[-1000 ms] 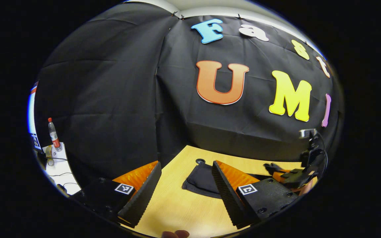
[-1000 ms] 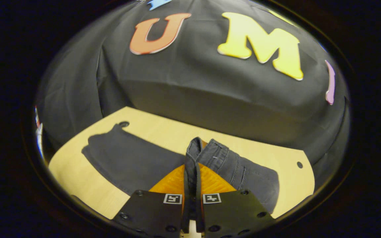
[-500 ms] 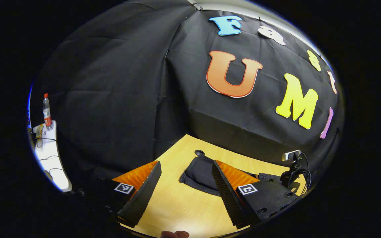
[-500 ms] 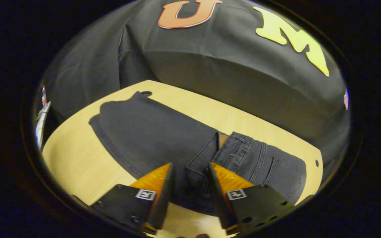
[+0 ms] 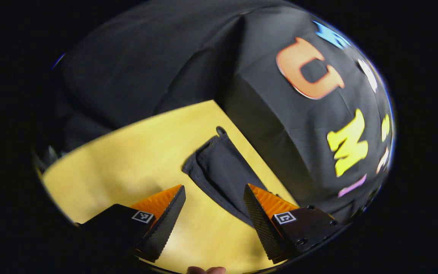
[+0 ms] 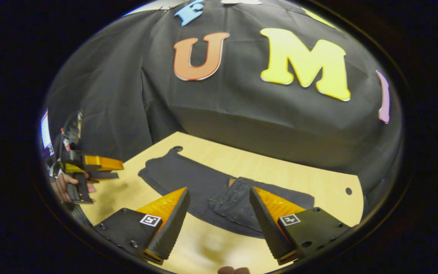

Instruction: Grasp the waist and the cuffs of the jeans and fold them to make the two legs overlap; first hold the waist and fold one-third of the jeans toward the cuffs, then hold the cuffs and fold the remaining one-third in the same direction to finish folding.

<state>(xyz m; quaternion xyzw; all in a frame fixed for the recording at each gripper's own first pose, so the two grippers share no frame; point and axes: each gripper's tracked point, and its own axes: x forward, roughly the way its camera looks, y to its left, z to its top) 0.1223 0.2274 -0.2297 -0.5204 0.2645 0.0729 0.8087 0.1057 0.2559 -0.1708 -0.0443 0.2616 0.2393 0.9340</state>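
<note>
Farther off, left gripper (image 6: 103, 169) beyond waist-folded jeans (image 6: 219, 190).

jeans (image 5: 224, 169) — waist end hidden behind finger | left hand-held gripper (image 6: 89, 167) — blurred, jaw state unclear

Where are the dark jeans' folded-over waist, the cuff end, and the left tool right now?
Dark jeans' folded-over waist (image 6: 238, 198): right gripper view, on the denim waistband panel lying over the legs.
Cuff end (image 5: 213, 158): left gripper view, on the flat leg fabric near the hem.
Left tool (image 6: 103, 169): right gripper view, between its fingertips.
</note>
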